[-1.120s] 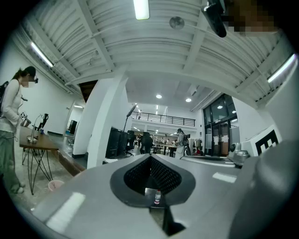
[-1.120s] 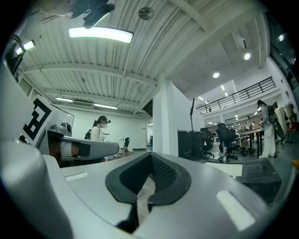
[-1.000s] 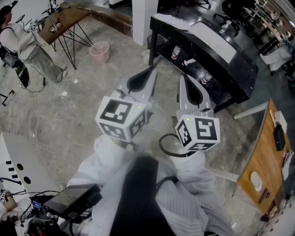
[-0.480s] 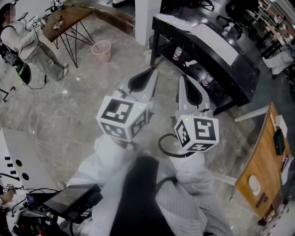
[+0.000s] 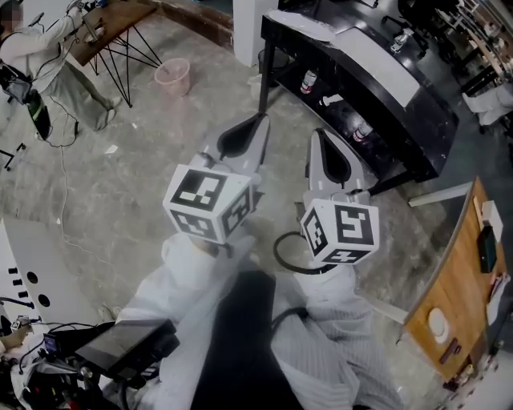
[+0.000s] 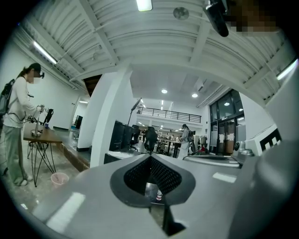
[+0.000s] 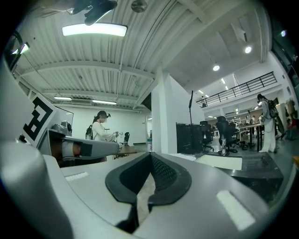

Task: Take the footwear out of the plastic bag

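Note:
No plastic bag and no footwear shows in any view. In the head view both grippers are held side by side in front of the person's chest, above the grey stone floor (image 5: 120,200). My left gripper (image 5: 258,120) points away toward a black desk; its jaws are pressed together with nothing between them. My right gripper (image 5: 319,133) is level with it, a little to the right, also shut and empty. The left gripper view shows my left gripper (image 6: 150,157) aimed into an open hall, jaws touching. In the right gripper view my right gripper (image 7: 150,154) is likewise closed.
A long black desk (image 5: 385,80) with bottles (image 5: 309,81) under it stands ahead. A pink bucket (image 5: 172,75) sits on the floor near a wooden table (image 5: 120,18), where a person (image 5: 44,68) stands. Another wooden table (image 5: 457,280) is at the right, a tablet (image 5: 120,344) at the lower left.
Both grippers stay shut and almost still. The head view has shifted slightly, sliding the scene toward the top, and the person at the far table has moved.

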`<state>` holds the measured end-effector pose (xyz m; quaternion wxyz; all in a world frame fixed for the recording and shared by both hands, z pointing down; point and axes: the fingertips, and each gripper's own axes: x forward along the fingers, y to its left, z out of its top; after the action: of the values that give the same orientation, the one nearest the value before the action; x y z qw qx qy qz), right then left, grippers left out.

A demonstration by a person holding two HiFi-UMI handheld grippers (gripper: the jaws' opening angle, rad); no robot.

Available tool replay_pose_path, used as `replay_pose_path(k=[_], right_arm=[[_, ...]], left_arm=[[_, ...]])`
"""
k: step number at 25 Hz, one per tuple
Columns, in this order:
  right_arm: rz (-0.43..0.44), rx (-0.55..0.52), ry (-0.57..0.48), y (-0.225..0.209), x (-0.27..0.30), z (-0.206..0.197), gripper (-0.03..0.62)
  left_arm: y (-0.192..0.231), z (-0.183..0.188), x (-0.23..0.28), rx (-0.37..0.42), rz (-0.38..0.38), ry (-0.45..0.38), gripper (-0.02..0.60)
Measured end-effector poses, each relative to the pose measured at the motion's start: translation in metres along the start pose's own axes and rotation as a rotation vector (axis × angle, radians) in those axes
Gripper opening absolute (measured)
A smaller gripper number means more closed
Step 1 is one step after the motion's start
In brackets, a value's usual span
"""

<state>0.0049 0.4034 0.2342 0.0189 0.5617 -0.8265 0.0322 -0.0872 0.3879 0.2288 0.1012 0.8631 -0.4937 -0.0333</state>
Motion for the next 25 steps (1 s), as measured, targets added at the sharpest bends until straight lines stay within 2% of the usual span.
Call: replay_pose_path(k=[5,9,16,25], right_arm=[[-0.011,0.010,0.010,-0.031,0.055,-0.007,0.014],[-0.016,0.006,0.016,-0.061,0.128,-0.004,0.014],[-0.070,0.018,0.011,-0.116,0.264,0.007,0.014],[-0.113,0.093,0.102,-0.200,0.393,-0.032,0.014]], left_arm=[[0.027,-0.002,0.058,0.000,-0.007,0.004,0.002],[0.060,0.009,0.128,0.002,-0.025,-0.002,0.002],[0.135,0.026,0.255,0.006,-0.060,0.040,0.002],[0.201,-0.007,0.396,-0.026,-0.073,0.149,0.002]])
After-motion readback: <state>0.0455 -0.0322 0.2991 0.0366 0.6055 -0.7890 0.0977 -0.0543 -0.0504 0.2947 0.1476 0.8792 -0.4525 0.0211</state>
